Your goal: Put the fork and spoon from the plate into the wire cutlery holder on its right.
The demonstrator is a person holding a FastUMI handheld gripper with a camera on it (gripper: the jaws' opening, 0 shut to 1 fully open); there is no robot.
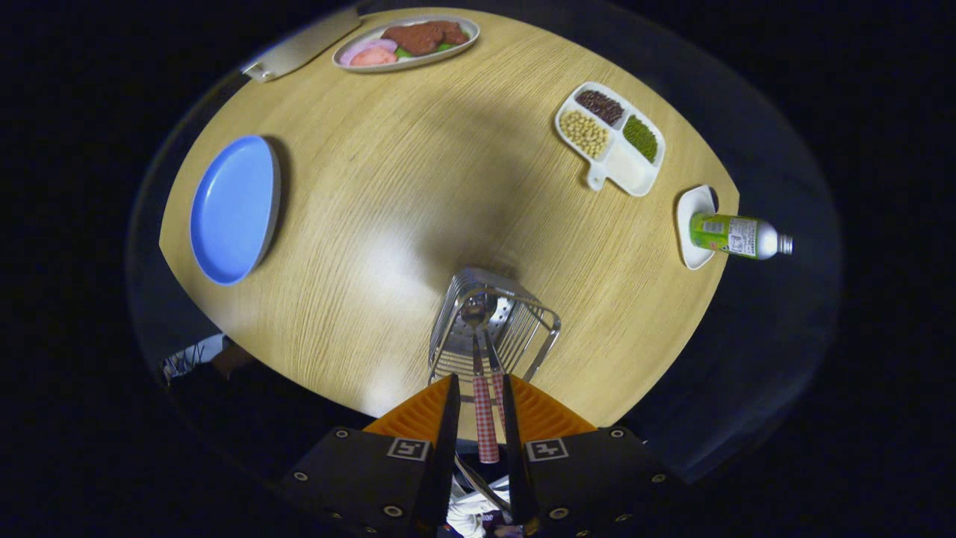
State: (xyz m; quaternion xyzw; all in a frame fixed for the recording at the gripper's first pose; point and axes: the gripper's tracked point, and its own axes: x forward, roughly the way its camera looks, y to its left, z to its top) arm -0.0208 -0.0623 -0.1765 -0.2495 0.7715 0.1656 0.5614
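The wire cutlery holder (494, 329) stands on the wooden table (418, 194), just ahead of my fingertips. A spoon (478, 308) stands in it bowl-down, and its red checked handle (485, 422) reaches back up between my fingers. A second checked handle (498, 388), the fork's, rises beside it against the right finger; its head is hidden inside the holder. My gripper (480, 385) hovers right over the holder, fingers narrowly apart, with a slim gap between the left finger and the spoon handle. The blue plate (233, 209) lies bare, far to the left.
A divided white dish of beans (611, 138) sits beyond the holder to the right. A green bottle (736, 236) stands on a small white dish at the table's right rim. An oval plate of food (407, 41) lies at the far edge.
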